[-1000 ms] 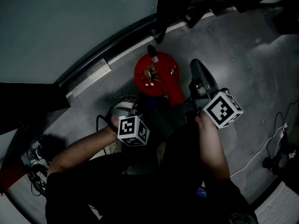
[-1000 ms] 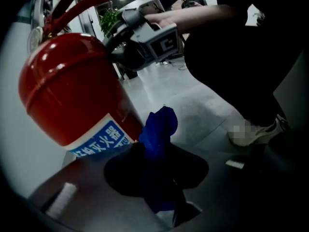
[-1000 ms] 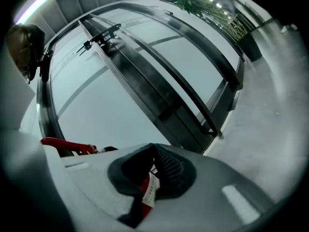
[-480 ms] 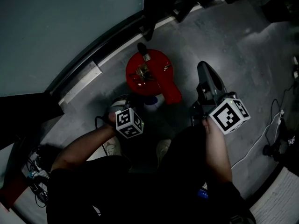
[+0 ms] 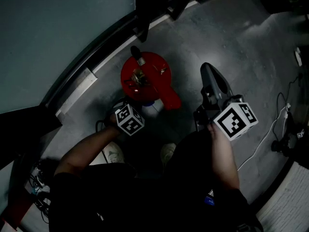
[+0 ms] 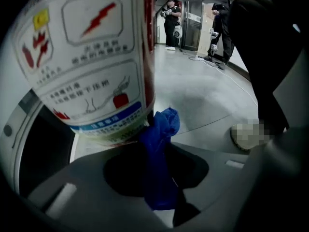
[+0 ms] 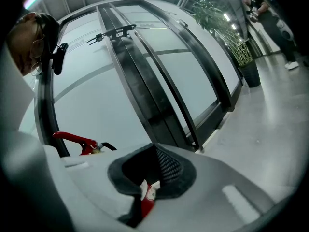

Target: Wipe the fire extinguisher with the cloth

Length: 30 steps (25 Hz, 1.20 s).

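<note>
Pinching a blue cloth (image 6: 164,124) between closed jaws, the left gripper (image 6: 158,178) holds the bunched fabric against the lower edge of the fire extinguisher (image 6: 87,57), just under its printed label. The right gripper (image 7: 154,158) hangs off to the side, well apart from the cylinder, its jaws drawn together on nothing that can be made out. A sliver of red and white low in their gap is too small to identify.

Only the cloth's tip meets the metal, so the wipe would likely go better with more fabric laid flat on the curved body and swept around it. Light pressure seems wise, since the red cylinder (image 5: 145,79) stands upright and unsupported on the floor; the free gripper could steady its red handle (image 7: 72,139).

Underfoot lies a smooth grey floor (image 6: 203,95) that catches the light, with a white cable (image 5: 270,146) trailing to the person's right. Just behind the extinguisher rises a glass wall (image 7: 120,81) in dark frames. Farther along stands a potted plant (image 7: 227,37), and people (image 6: 170,18) wait at the hall's far end.
</note>
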Each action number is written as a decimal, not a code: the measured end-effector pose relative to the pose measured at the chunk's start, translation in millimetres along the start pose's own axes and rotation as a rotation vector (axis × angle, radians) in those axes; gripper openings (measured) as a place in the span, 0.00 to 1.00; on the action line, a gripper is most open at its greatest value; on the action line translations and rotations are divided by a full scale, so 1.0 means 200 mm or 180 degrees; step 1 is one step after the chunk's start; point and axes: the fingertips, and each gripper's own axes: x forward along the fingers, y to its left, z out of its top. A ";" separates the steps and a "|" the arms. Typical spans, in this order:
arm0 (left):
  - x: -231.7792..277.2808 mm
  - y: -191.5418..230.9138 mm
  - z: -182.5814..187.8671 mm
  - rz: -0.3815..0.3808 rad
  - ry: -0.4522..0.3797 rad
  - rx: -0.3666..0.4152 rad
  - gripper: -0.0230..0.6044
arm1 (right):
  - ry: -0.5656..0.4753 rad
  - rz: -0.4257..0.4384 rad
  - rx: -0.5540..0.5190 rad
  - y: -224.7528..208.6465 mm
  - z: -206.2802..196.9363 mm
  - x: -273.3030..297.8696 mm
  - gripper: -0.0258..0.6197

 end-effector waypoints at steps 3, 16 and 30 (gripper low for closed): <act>0.06 0.01 -0.06 -0.0037 0.0124 -0.0057 0.24 | 0.0012 -0.0028 -0.0016 -0.01 0.00 -0.01 0.04; -0.29 -0.33 0.07 -0.1653 -0.0253 0.0495 0.24 | 0.0072 -0.0008 -0.0088 -0.03 -0.04 0.08 0.04; -1.79 -0.19 0.94 -0.2102 -0.2882 0.0137 0.24 | -0.0853 0.1287 -0.0460 0.39 0.36 -0.07 0.04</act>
